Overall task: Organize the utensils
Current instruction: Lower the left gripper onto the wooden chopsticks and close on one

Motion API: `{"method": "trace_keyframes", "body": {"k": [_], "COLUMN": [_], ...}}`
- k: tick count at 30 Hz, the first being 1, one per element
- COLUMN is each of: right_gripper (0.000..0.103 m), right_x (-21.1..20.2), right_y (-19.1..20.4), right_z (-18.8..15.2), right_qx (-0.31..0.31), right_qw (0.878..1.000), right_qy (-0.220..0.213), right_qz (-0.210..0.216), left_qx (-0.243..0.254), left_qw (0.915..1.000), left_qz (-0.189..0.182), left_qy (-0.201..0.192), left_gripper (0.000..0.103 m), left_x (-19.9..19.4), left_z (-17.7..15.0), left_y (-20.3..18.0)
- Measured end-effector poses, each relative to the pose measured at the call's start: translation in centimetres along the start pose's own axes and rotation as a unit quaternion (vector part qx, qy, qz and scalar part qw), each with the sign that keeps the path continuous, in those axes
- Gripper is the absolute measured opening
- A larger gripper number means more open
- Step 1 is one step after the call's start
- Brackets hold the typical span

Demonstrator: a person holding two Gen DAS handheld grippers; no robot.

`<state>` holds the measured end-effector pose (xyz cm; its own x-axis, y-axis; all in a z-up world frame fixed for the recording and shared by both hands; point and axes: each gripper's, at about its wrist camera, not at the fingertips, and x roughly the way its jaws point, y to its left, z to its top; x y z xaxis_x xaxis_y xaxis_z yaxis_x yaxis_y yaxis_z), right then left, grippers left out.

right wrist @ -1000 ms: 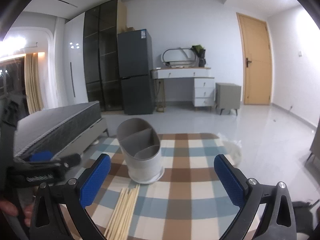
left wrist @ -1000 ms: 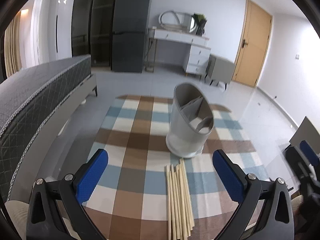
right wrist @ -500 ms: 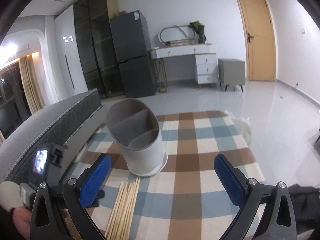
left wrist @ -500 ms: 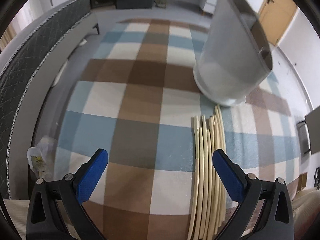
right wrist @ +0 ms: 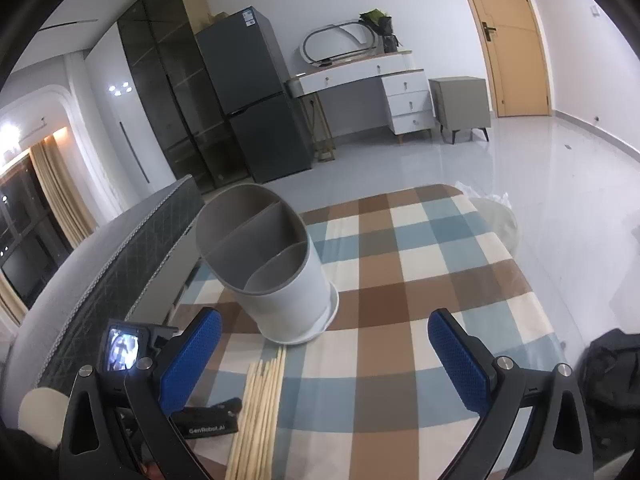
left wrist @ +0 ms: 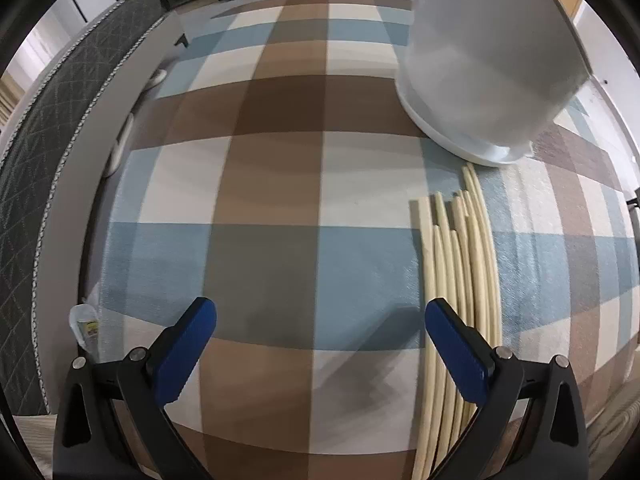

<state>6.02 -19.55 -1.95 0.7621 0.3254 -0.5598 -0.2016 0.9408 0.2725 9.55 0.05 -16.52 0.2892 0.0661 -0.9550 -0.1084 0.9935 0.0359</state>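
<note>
A bundle of pale wooden chopsticks (left wrist: 460, 280) lies on the checked tablecloth, running toward a white utensil holder (left wrist: 480, 64) with grey divided compartments (right wrist: 256, 256). My left gripper (left wrist: 320, 344) is open and empty, low over the cloth, with the chopsticks just under its right finger (left wrist: 456, 352). My right gripper (right wrist: 320, 360) is open and empty, higher, facing the holder; the chopsticks (right wrist: 260, 396) lie at its lower left. The left gripper's body (right wrist: 208, 424) shows beside them.
The checked cloth (right wrist: 420, 280) covers the table. A grey quilted bed (left wrist: 48, 128) runs along the left. A small plastic wrapper (left wrist: 86, 326) lies at the cloth's left edge. A dark bag (right wrist: 612, 368) sits at the right. Fridge, desk and door stand far behind.
My left gripper has tipped down and dropped close to the cloth, closing in on the chopsticks. My right gripper has tilted and edged slightly toward the holder. Both stay open.
</note>
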Motion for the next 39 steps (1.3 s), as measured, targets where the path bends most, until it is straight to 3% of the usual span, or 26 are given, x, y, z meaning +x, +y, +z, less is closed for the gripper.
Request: {"method": "trace_keyframes", "body": {"k": [6,13,16,18,20,28,29,32,36,38,39], "right_gripper": [0.103,0.103,0.103,0.103,0.103,0.103,0.103,0.103,0.103,0.103,0.103], "right_x": [0.0,-0.1,-0.2,-0.3,-0.3,-0.5,-0.6,-0.7,-0.7,-0.5,-0.4], "right_y": [-0.1,-0.4,-0.2,0.0,0.0,-0.4,-0.4,-0.5,-0.6,-0.7,-0.8], "right_z": [0.2,0.3,0.3,0.4,0.4,0.6,0.6,0.8,0.8,0.7,0.6], "right_qx": [0.006,0.010,0.004,0.000,-0.001,0.010,0.011,0.011,0.012,0.013,0.013], "right_qw": [1.000,1.000,1.000,1.000,1.000,1.000,1.000,1.000,1.000,1.000,1.000], "right_qy": [0.001,-0.001,-0.002,-0.005,-0.007,-0.007,-0.008,-0.009,-0.006,0.000,0.003], "right_qz": [0.006,0.002,0.002,0.001,0.005,0.013,0.015,0.017,0.018,0.016,0.015], "left_qx": [-0.020,-0.026,-0.024,-0.022,-0.009,0.006,0.013,0.029,0.027,0.021,0.015], "left_qw": [0.9996,0.9977,0.9982,0.9984,0.9985,0.9974,0.9975,0.9987,0.9987,0.9988,0.9987], "left_qz": [-0.014,-0.051,-0.041,-0.043,-0.053,-0.071,-0.068,-0.039,-0.040,-0.043,-0.045], "left_qy": [0.015,-0.035,-0.036,-0.028,-0.005,0.007,0.013,0.016,0.015,0.014,0.015], "left_gripper": [0.101,0.101,0.100,0.092,0.068,0.065,0.053,0.041,0.027,0.010,0.008], "left_x": [0.2,-1.7,-1.2,-0.7,0.2,0.7,1.0,1.2,1.0,0.9,0.9], "left_z": [0.6,1.8,2.2,2.4,3.0,5.3,5.5,5.7,5.1,4.9,4.8], "left_y": [0.3,-0.5,-0.6,-0.7,-0.8,-1.3,-1.6,-2.1,-1.9,-1.6,-1.2]}}
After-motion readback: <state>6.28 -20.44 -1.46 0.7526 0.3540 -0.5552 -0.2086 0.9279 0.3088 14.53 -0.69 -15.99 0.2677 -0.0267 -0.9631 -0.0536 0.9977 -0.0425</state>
